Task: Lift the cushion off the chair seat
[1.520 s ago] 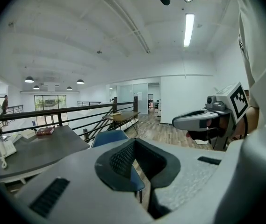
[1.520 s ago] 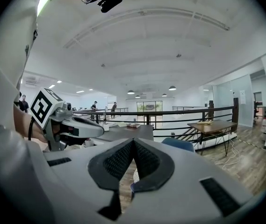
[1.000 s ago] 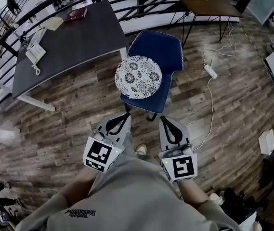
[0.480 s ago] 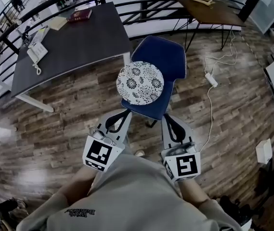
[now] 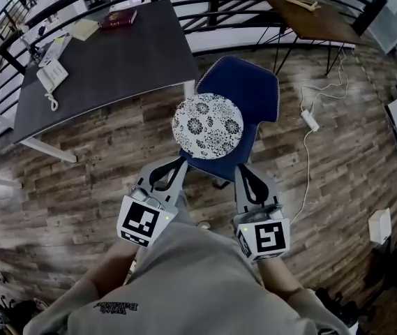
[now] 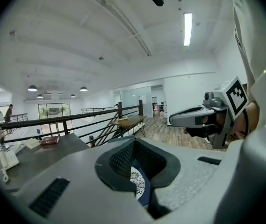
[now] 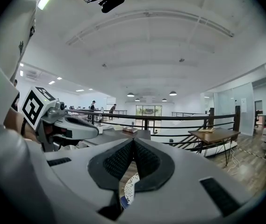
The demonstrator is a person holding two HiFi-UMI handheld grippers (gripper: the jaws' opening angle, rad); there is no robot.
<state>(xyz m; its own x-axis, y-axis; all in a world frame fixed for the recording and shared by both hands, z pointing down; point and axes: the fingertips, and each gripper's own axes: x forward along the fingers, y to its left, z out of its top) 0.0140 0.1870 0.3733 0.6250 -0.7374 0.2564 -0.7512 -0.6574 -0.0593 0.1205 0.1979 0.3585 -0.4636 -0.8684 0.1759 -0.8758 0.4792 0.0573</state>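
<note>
Down on the wood floor (image 5: 79, 180) in the head view, the blue chair (image 5: 250, 82) sits just off the corner of the dark surface (image 5: 100, 54). The round patterned cushion (image 5: 207, 126) lies flat on its seat, untouched. The left gripper (image 5: 181, 161) and the right gripper (image 5: 242, 170) are side by side at the bottom, both pointing at the chair's front edge. Here's the change: a second ago a clear strip of floor lay between their tips and the seat, and now that gap is almost gone, the tips just short of the seat's near edge. So the approach looks to be closing out, with nothing lifted yet. Over to the left gripper view: its jaws are clenched tip to tip with nothing caught. Through the opening below the tips a sliver of the cushion shows, ahead and lower, on the blue seat, and the other gripper floats off to the right. Right gripper view, same story: jaws pressed together, empty, the cushion's edge peeking through beneath them, the dark surface and the railing (image 7: 179, 120) beyond. What it means: both pairs of jaws will likely have to part before either can take the cushion's rim, so a dip and an opening look like the next call.
</note>
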